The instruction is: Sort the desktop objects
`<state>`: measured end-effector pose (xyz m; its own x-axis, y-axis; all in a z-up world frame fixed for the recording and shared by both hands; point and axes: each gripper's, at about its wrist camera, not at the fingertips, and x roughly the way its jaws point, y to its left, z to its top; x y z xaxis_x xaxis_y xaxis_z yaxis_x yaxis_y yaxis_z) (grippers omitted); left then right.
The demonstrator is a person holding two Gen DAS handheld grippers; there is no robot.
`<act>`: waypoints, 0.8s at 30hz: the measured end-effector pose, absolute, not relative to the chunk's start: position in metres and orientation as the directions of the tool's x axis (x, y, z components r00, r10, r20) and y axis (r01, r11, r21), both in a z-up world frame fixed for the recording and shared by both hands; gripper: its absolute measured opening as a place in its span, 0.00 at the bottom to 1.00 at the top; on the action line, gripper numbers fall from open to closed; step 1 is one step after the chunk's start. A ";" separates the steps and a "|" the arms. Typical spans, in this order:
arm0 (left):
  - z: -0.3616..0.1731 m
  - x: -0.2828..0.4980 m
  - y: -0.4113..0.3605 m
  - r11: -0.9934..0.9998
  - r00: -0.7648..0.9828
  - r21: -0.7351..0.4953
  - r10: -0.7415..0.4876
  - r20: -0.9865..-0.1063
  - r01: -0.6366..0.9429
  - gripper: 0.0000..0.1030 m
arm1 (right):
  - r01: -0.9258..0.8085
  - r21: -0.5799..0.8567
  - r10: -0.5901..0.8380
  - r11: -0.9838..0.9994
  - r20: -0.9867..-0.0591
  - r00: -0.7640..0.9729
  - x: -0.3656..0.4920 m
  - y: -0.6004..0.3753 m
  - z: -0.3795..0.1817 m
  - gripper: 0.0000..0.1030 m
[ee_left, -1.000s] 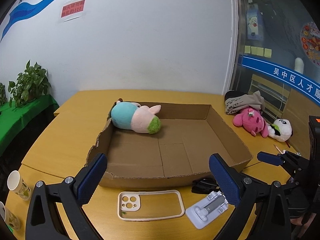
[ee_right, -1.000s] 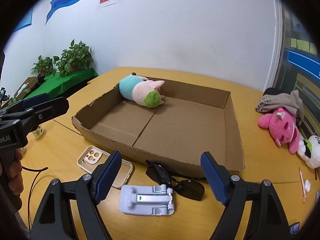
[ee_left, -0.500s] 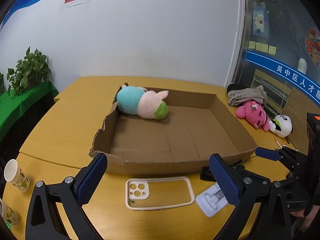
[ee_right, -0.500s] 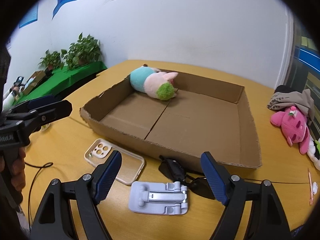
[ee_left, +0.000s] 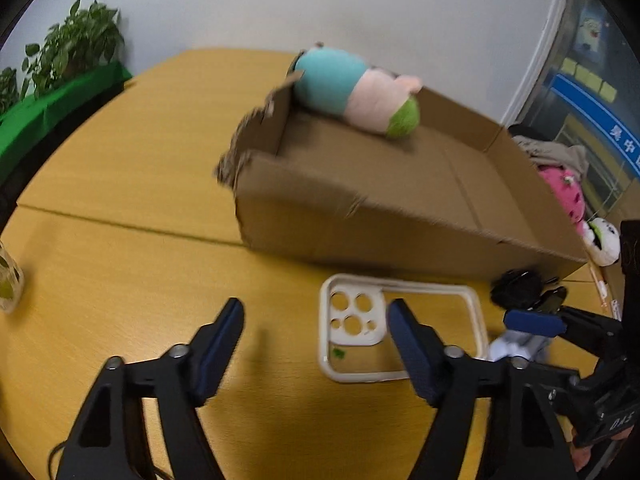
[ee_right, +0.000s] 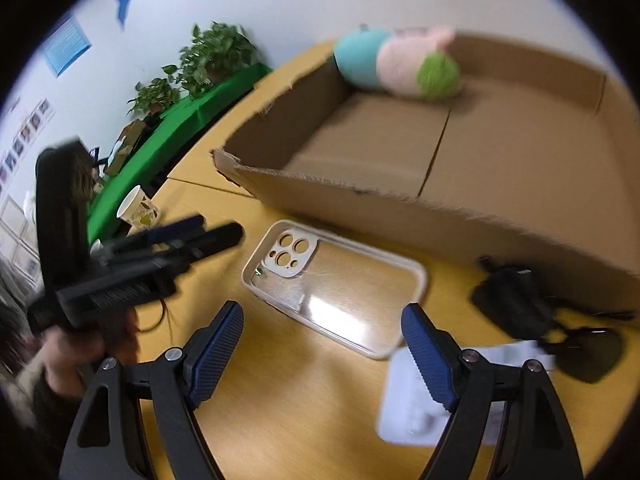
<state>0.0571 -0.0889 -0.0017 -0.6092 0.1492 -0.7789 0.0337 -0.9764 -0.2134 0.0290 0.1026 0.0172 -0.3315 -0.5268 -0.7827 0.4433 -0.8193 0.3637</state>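
A shallow cardboard box sits on the yellow table with a teal-pink-green plush in its far left corner. A cream phone case lies flat before the box. Black sunglasses and a white phone stand lie to its right. My left gripper is open and empty, low over the table left of the case. My right gripper is open and empty, just above the case's near edge.
A pink plush, a panda plush and grey cloth lie right of the box. A paper cup stands at the table's left edge. Potted plants stand on a green cloth behind.
Both grippers have dropped toward the table and come closer to the phone case. The left gripper has swung left of the case. Both stay open and empty.
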 end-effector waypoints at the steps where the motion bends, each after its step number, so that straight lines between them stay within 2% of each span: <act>1: -0.009 0.054 -0.089 -0.977 -0.590 -0.212 0.149 -0.793 0.038 0.59 | 0.418 0.349 -0.498 -0.839 -0.802 -0.330 0.023 0.100 0.011 0.79; 5: -0.024 0.047 -0.086 -0.982 -0.560 -0.185 0.133 -0.818 0.036 0.49 | 0.362 0.263 -0.391 -0.894 -0.853 -0.346 0.014 0.099 -0.005 0.79; 7: -0.026 0.046 -0.085 -0.985 -0.566 -0.169 0.119 -0.816 0.037 0.36 | 0.354 0.246 -0.369 -0.902 -0.864 -0.341 0.013 0.102 -0.012 0.78; 8: -0.026 0.045 -0.084 -0.986 -0.567 -0.165 0.117 -0.815 0.034 0.33 | 0.358 0.238 -0.365 -0.903 -0.864 -0.346 0.014 0.102 -0.013 0.77; 10: -0.026 0.046 -0.083 -0.987 -0.569 -0.156 0.110 -0.815 0.033 0.17 | 0.358 0.207 -0.338 -0.911 -0.870 -0.358 0.014 0.101 -0.012 0.69; 13: -0.027 0.046 -0.079 -0.989 -0.574 -0.143 0.103 -0.812 0.024 0.08 | 0.349 0.155 -0.290 -0.924 -0.881 -0.375 0.015 0.100 -0.014 0.53; 14: -0.027 0.045 -0.079 -0.989 -0.575 -0.146 0.106 -0.811 0.022 0.07 | 0.347 0.146 -0.281 -0.926 -0.882 -0.379 0.014 0.100 -0.014 0.42; 15: -0.027 0.045 -0.078 -0.988 -0.576 -0.153 0.113 -0.810 0.021 0.05 | 0.344 0.140 -0.275 -0.928 -0.882 -0.383 0.014 0.100 -0.014 0.27; 17: -0.027 0.045 -0.078 -0.987 -0.581 -0.156 0.114 -0.806 0.024 0.05 | 0.351 0.159 -0.293 -0.923 -0.882 -0.370 0.013 0.101 -0.015 0.12; 24: -0.026 0.050 -0.078 -0.987 -0.587 -0.160 0.110 -0.802 0.035 0.04 | 0.375 0.153 -0.298 -0.914 -0.881 -0.367 0.016 0.101 -0.016 0.09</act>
